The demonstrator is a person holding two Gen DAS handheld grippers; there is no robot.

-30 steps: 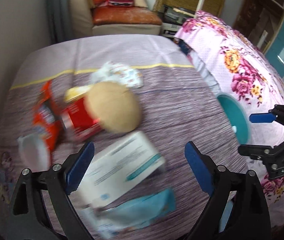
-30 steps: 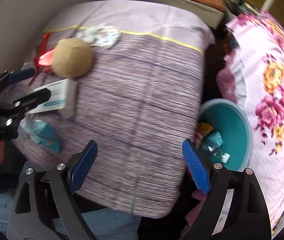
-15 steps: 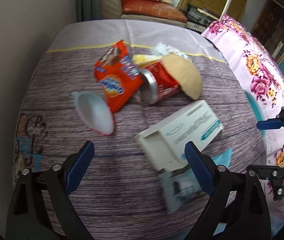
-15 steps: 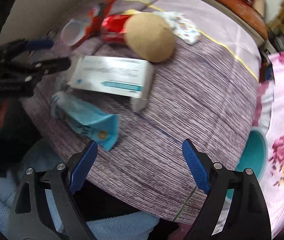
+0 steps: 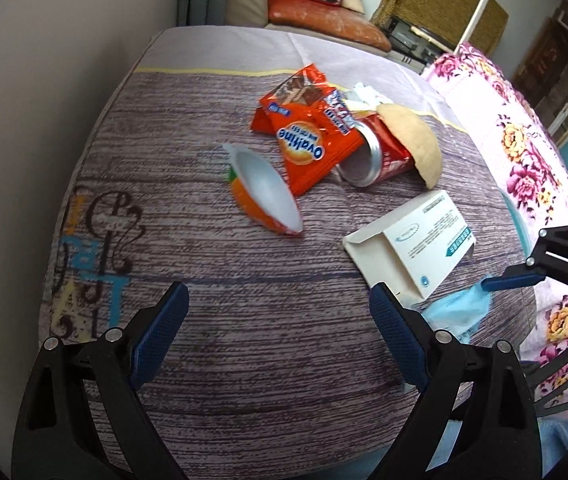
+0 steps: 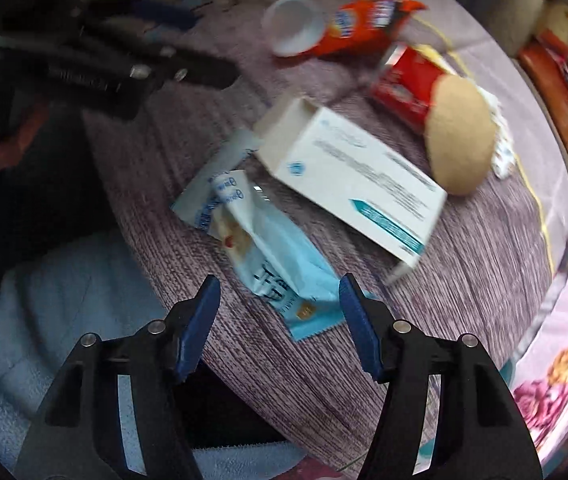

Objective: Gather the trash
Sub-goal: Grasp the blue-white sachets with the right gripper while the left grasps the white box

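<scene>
My right gripper (image 6: 280,322) is closing over the blue wrapper (image 6: 272,256), pads not yet touching it. The wrapper lies just beside the white box (image 6: 358,186), toward me. My left gripper (image 5: 280,334) stands open and empty, left of the box.

tablecloth (image 5: 244,272): showing purple-grey woodgrain, a yellow stripe at the far edge
snack bag (image 5: 308,140): showing orange-red with a blue and white logo
cup (image 5: 264,192): showing orange outside, white inside
can (image 5: 376,152): showing red with a silver rim
box (image 6: 356,176): showing white with a teal band
wrapper (image 6: 280,260): showing light blue
bedspread (image 5: 524,148): showing pink with magenta flowers
gripper pads (image 5: 160,332): showing blue
</scene>
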